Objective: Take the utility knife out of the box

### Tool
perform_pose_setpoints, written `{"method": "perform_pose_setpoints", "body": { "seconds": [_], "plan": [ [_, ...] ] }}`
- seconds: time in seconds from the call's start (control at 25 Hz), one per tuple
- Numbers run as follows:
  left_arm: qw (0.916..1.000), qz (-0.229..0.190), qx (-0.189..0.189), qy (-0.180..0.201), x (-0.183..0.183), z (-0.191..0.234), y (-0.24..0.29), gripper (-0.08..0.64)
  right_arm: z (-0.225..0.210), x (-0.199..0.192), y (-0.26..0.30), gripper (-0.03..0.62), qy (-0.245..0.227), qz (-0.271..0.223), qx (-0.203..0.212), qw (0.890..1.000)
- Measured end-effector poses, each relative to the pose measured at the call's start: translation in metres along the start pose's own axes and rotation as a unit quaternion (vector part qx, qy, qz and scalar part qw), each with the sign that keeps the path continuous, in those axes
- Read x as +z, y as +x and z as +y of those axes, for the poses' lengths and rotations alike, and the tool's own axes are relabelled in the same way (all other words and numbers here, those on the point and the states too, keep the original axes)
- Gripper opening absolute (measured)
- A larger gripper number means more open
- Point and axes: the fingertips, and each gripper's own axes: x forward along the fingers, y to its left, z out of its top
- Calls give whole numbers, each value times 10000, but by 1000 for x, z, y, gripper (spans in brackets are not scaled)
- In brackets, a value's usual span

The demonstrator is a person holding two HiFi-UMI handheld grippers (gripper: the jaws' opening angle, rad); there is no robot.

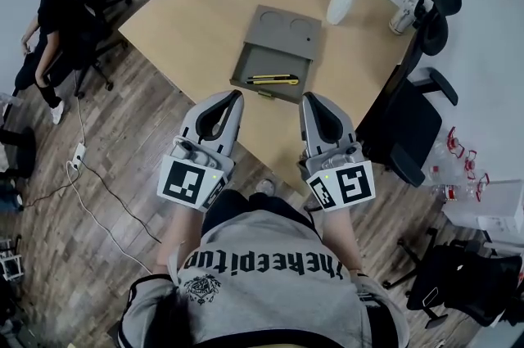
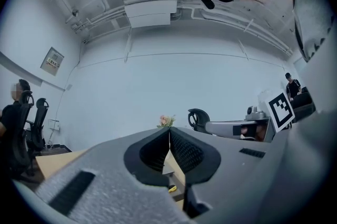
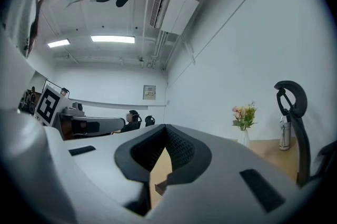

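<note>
Operator's grey shirt point(image 1: 262, 273) fills the bottom of the head view, both arms out ahead. Wooden table point(image 1: 188, 19) is beyond, with a black office chair point(image 1: 409, 117) at its right edge. The grey box point(image 1: 278, 51) sits close to the table's near edge and is already open: lid with two round recesses folded to the far side, tray toward the operator. Left gripper point(image 1: 236, 95) and right gripper point(image 1: 305, 98) are side by side over the near edge, pointing roughly level at the box, tips lining up with the tray's near corners in the head view; the height above it can't be read, and contact looks unlikely. Left gripper view has the left gripper point(image 2: 169, 129) with its jaws pressed together and nothing between them; right gripper view shows the same for the right gripper point(image 3: 166, 126), closed and empty. Utility knife point(image 1: 274, 79) lies flat in the tray along its near wall, yellow and black; it reads as two slim bars side by side, so one knife or two can't be told. Progress: only the approach and the open lid are in place. Left to do: spread one claw, reach into the tray, clamp the knife, lift it clear.
</note>
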Motion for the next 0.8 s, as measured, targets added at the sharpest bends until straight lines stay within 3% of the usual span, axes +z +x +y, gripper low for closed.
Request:
{"method": "perform_pose_setpoints", "body": {
  "seconds": [0.36,0.8],
  "plan": [
    [9996,239,-126,-17,-13,5,22,18,-20,-11,10,6,140,40,-164,9998],
    [9954,271,-900,-203,-27,31,72,18,-46,-17,36,6,88,129,-947,9954]
  ]
}}
